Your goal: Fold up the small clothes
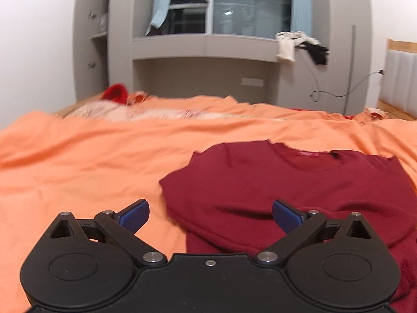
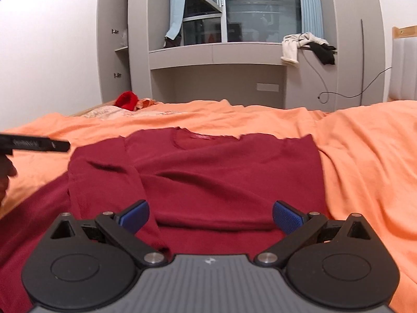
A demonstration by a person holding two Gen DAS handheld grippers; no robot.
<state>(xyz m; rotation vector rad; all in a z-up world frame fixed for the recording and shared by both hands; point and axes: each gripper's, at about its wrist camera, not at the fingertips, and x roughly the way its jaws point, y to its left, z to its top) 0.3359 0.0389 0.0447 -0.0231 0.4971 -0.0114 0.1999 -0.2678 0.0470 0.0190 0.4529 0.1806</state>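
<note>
A dark red long-sleeved top [image 2: 229, 172] lies flat on the orange bed sheet [image 2: 365, 161], neck away from me. Its left sleeve [image 2: 109, 182] is folded over the body. In the left wrist view the top [image 1: 286, 182] lies to the right. My left gripper [image 1: 210, 215] is open and empty above the top's left edge. My right gripper [image 2: 210, 215] is open and empty above the top's lower middle. Part of the left gripper [image 2: 36, 143] shows at the left edge of the right wrist view.
A red garment [image 2: 127, 100] and a pale patterned cloth [image 2: 109, 112] lie at the bed's far left. A grey wall unit with a window ledge [image 2: 216, 52] holds white and black clothes [image 2: 307, 44]. A cable [image 2: 346, 94] hangs at right. A padded headboard [image 2: 404, 65] stands far right.
</note>
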